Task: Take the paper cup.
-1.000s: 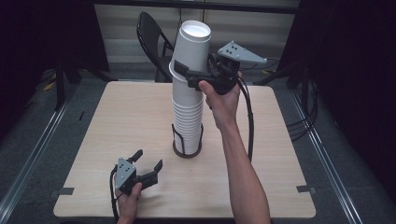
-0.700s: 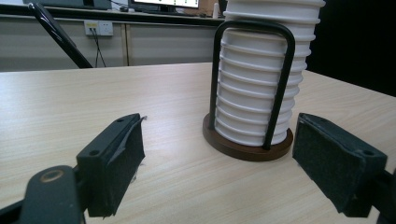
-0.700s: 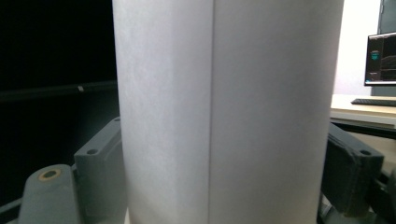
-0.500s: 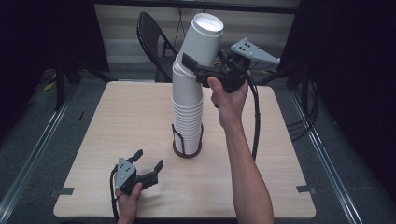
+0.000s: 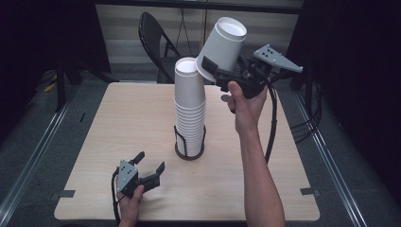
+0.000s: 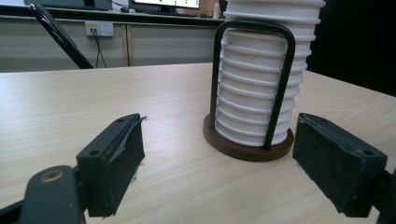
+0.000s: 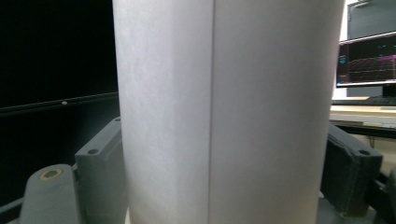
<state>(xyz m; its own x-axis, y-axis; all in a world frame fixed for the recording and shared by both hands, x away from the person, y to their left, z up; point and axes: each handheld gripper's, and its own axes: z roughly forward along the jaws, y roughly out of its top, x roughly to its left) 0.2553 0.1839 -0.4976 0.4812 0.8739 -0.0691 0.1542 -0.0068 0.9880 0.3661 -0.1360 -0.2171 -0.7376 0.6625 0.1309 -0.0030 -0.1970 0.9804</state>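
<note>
Cup clamped in raised right tool, above stack.

We held our right gripper raised high on an extended forearm, its jaws clamped on a white cup. Our left gripper rested low near the table's edge, jaws spread wide, gripping nothing.

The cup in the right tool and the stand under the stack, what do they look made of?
The cup looks like matte white paper: a straight side seam runs down its wall. The stand's base looks like dark brown wood, though it could be plastic, and its black hoops look like coated metal rod.
</note>
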